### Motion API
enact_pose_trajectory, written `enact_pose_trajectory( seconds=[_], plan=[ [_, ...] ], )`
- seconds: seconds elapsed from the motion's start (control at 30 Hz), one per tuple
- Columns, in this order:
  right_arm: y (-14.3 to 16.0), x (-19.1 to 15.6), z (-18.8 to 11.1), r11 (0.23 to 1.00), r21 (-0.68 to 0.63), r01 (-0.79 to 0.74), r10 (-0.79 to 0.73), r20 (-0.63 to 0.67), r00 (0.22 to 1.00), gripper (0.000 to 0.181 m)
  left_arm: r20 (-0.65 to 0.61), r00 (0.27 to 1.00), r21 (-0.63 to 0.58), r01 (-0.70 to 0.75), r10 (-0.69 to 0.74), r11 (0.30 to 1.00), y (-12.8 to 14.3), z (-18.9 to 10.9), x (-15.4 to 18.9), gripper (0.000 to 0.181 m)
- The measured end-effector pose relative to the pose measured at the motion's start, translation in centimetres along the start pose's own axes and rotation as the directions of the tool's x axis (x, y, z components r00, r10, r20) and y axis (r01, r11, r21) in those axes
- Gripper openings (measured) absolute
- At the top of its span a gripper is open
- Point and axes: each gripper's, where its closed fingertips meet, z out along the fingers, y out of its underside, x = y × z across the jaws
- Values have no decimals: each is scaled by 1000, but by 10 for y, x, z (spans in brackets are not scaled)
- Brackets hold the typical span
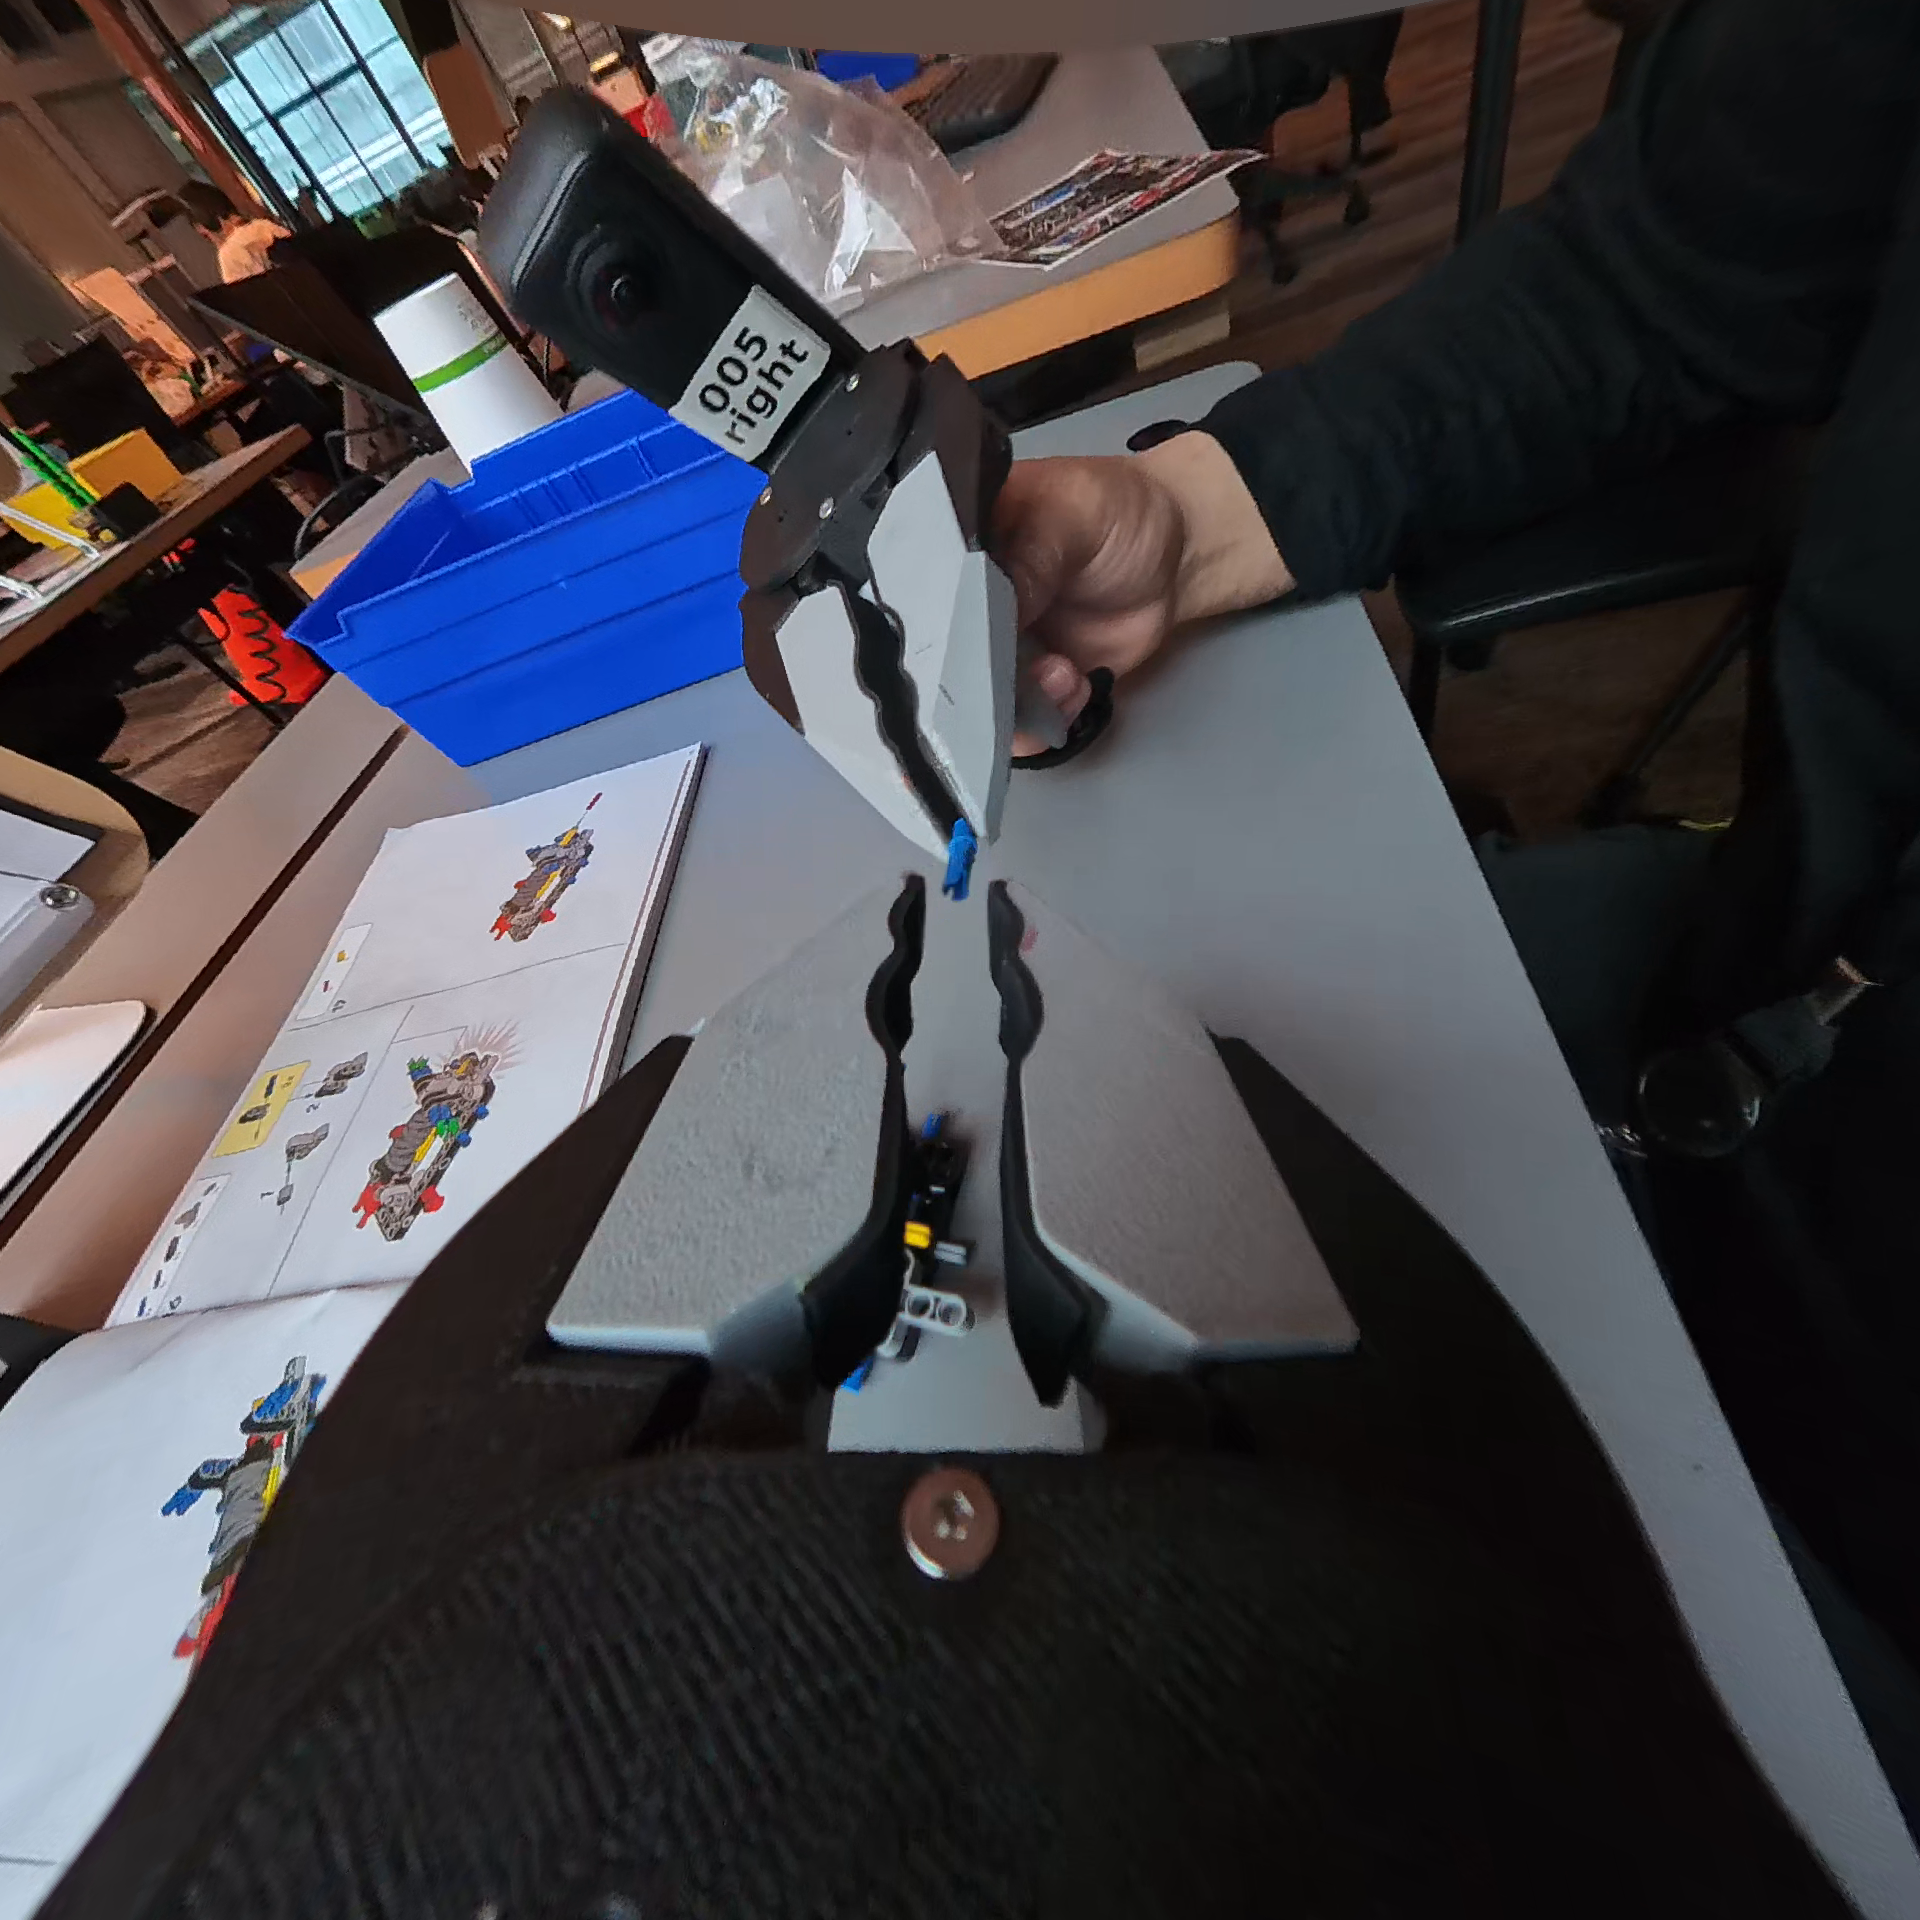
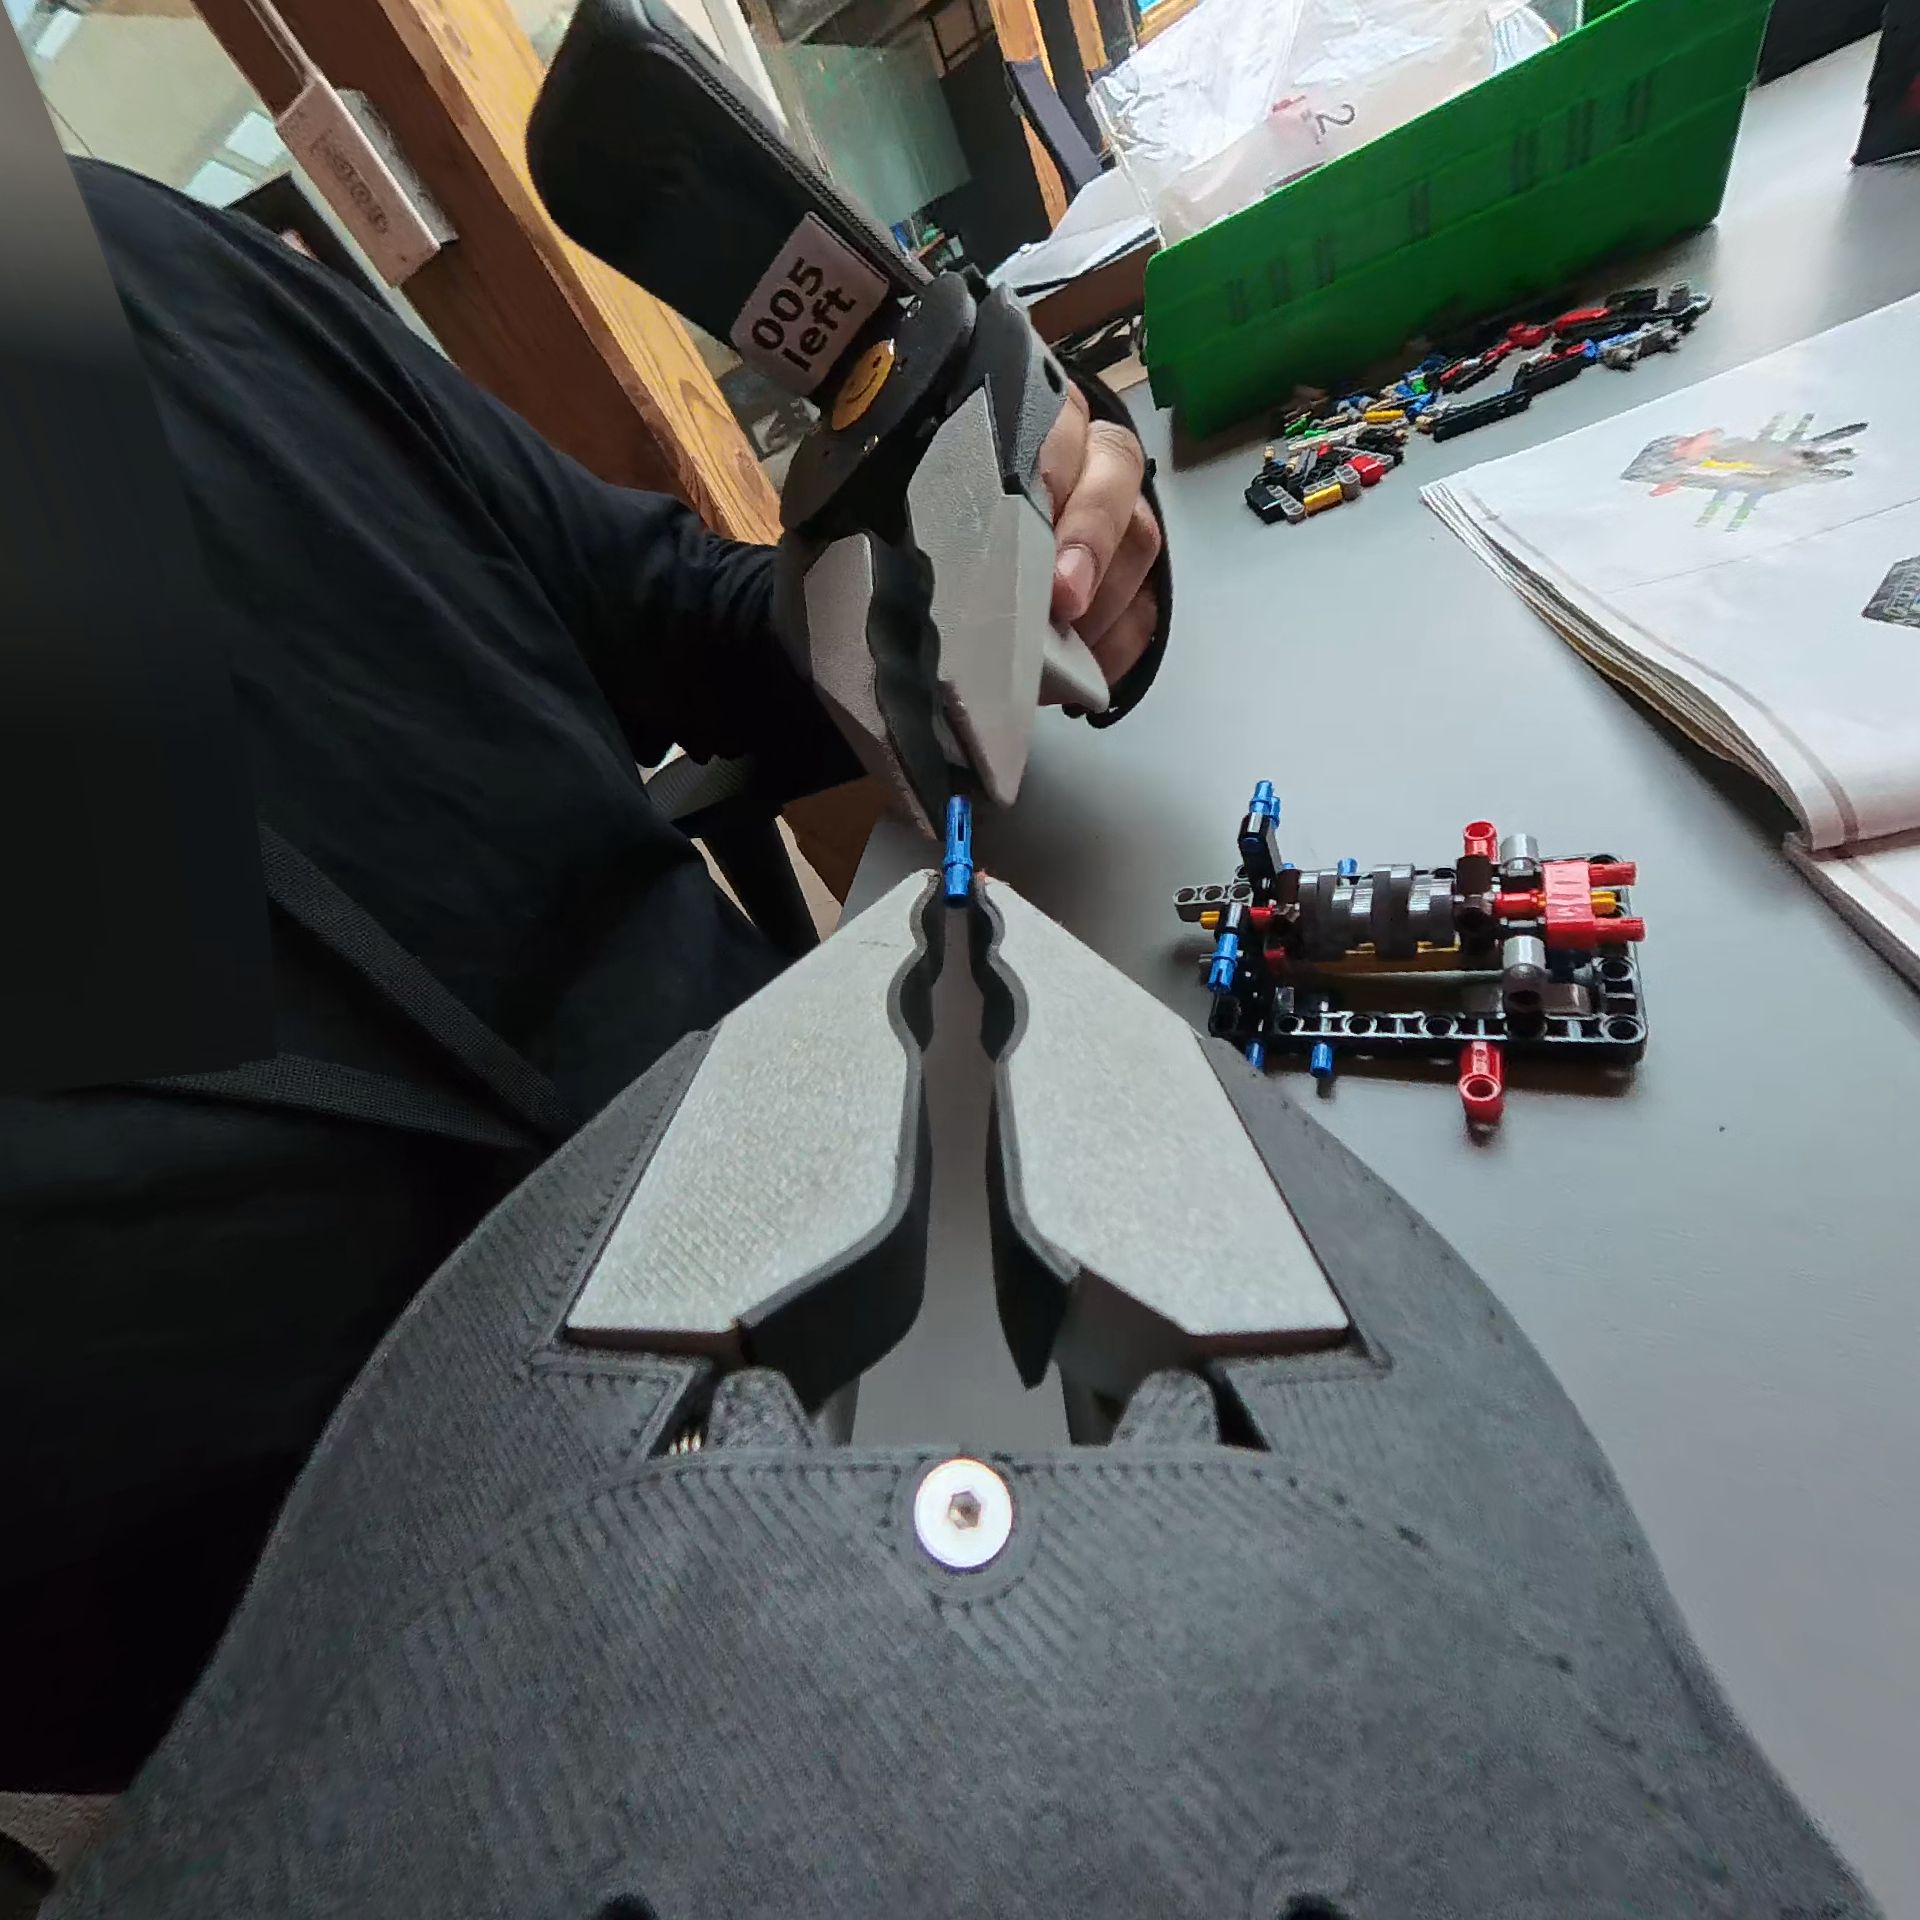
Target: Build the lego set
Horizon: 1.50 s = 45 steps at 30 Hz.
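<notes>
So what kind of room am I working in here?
Probably a shared workshop or lab office rather than a home: grey worktables with a green parts bin and a blue one, and more cluttered desks beside large windows.

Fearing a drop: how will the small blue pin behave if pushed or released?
The blue pin is round, so it would probably roll on the smooth table. Held only by its end in the right gripper, it may pivot or slip.
</notes>
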Motion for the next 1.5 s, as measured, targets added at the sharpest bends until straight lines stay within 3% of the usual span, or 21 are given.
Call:
enact_pose_trajectory(
  seconds=[0.23,0.33,0.5,0.67,1.03,1.5],
  plan=[
    [7,6,4,996,-59,67,-71,-81,994,0,-61,985,-75,159,-164,984,14,5,0,13],
    [10,10,4,988,-93,122,-135,-143,981,0,-57,985,-124,153,-161,980,26,8,2,0],
    [19,17,7,974,-161,157,-187,-200,962,1,-84,973,-163,200,-215,966,36,9,6,15],
    [23,21,9,972,-182,147,-185,-218,958,1,-66,974,-173,203,-217,964,40,8,3,6],
    [35,28,13,957,-255,139,-206,-258,944,1,-64,968,-238,223,-244,945,52,11,8,2],
    [25,29,12,976,-175,130,-174,-261,950,1,-46,972,-214,214,-229,953,52,11,5,2]
  ],
)
